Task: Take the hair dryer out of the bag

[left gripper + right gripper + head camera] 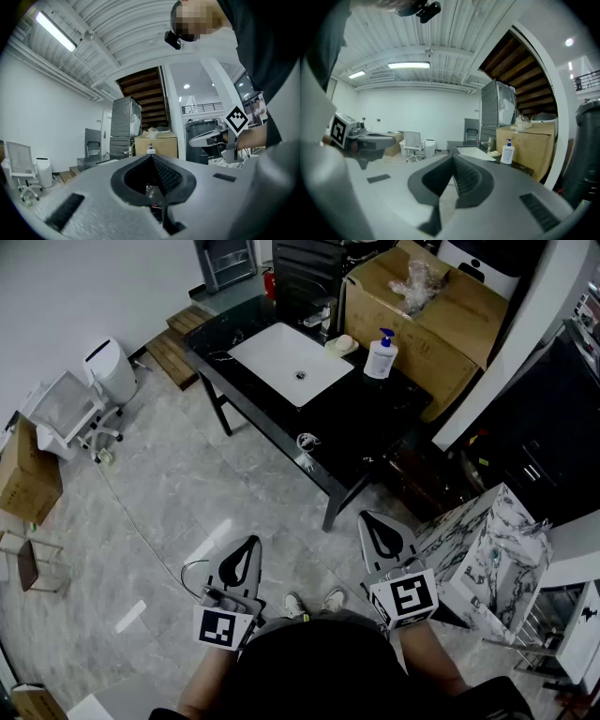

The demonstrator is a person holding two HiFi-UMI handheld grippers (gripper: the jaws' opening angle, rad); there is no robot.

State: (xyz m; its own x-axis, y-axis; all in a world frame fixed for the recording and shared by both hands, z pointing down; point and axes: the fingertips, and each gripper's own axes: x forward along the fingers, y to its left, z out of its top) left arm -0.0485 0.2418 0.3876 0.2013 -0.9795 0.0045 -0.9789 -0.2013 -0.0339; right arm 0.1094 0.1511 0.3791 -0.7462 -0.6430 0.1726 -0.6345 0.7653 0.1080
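**Two closed tools, the left tongs (249, 545) and the right tongs (368, 522), both empty above the floor**

Head view: the person stands on a pale tiled floor (187, 493), with one tool in each hand at waist level and both tips pointing away from the body. Each carries its marker cube close to the wrist. A black worktop (375, 418) stands ahead of the tips and apart from them. It holds a white sink (292, 362), with a bar of soap (341, 345) and a white pump bottle (381, 355) just beside the basin. An open cardboard box (441, 329) with crumpled clear plastic (417, 282) on top stands behind the worktop. A white chair (66, 413) is well off to the left. A marble-patterned box (487, 549) is near the right tongs.

Left gripper view: the jaws of the left tongs lie pressed together along their whole length, with nothing between them. The right tongs show at the right edge. The pump bottle and the cardboard box are far ahead.

Right gripper view: the jaws of the right tongs are likewise together and hold nothing. The left tongs show at the left. The sink, the bottle and the box are ahead to the right.

Neither the hair dryer nor its bag can be made out in any view.
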